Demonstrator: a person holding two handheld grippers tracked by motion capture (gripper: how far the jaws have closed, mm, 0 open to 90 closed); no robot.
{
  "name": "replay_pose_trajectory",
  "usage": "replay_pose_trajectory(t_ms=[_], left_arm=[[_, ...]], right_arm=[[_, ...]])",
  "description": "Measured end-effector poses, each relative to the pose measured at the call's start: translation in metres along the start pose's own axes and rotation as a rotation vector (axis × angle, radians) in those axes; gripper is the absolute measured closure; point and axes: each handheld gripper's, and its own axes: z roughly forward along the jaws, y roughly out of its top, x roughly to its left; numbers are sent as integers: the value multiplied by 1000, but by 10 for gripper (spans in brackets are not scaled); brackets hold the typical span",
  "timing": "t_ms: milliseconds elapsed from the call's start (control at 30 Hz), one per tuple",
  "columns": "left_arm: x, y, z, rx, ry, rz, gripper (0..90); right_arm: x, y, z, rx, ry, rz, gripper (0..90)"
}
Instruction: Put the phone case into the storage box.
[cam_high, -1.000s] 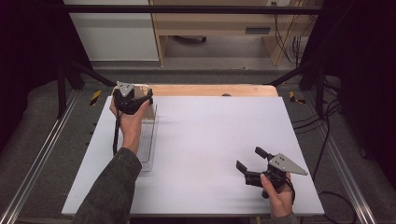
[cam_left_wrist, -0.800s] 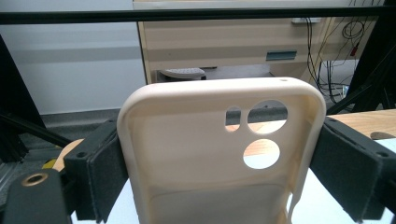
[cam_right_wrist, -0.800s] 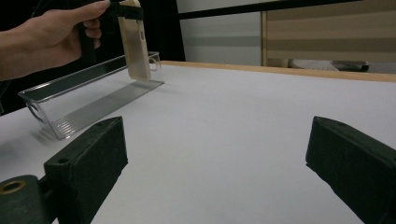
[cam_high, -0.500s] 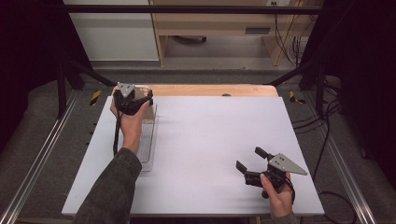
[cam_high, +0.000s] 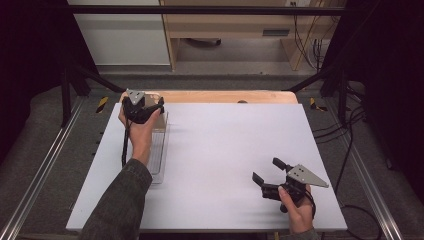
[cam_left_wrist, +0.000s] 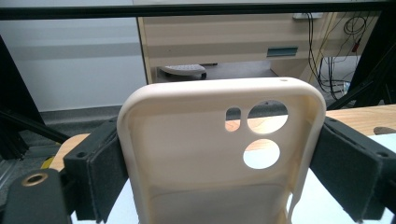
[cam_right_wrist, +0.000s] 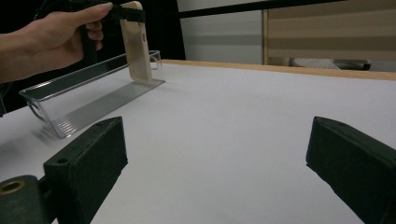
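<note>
At the lower right of the high view, the right gripper (cam_high: 267, 175) hovers with jaws spread wide, holding nothing. Farther off, upper left, the left gripper (cam_high: 150, 106) clamps a cream phone case (cam_left_wrist: 219, 154) by its sides, upright over the clear tray's (cam_high: 159, 160) far end. The case's lower edge is cut off; contact with the tray is unclear.

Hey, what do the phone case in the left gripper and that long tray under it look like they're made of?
The phone case looks like soft silicone or rubbery plastic: cream, matte, with rounded edges and moulded camera holes. The tray looks like clear hard plastic, probably acrylic: see-through, glossy, with a ribbed floor. The left gripper holds the case between dark fingers faced with what looks like foam or rubber.
</note>
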Motion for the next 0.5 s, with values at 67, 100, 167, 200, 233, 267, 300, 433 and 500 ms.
replay_pose_trajectory(t_ms=[67, 100, 167, 200, 233, 267, 300, 433, 500], left_arm=[[0, 0, 0, 0, -1, 2, 108], [0, 0, 0, 0, 0, 5, 108], [0, 0, 0, 1, 2, 7, 108], [0, 0, 1, 2, 2, 8, 108], [0, -1, 1, 3, 2, 8, 108], [0, -1, 1, 4, 2, 7, 107], [-1, -1, 1, 5, 2, 5, 108], [-1, -2, 3, 5, 2, -2, 108], [-1, -2, 3, 8, 2, -1, 107]], right_arm=[[0, 0, 0, 1, 1, 3, 52], [0, 0, 0, 2, 1, 2, 52], [0, 0, 0, 1, 2, 1, 52], [0, 0, 0, 1, 2, 0, 52], [0, 0, 0, 1, 2, 1, 52], [1, 0, 0, 2, 3, 1, 52], [1, 0, 0, 3, 3, 1, 52], [1, 0, 0, 3, 4, 0, 52], [1, 0, 0, 1, 3, -1, 52]])
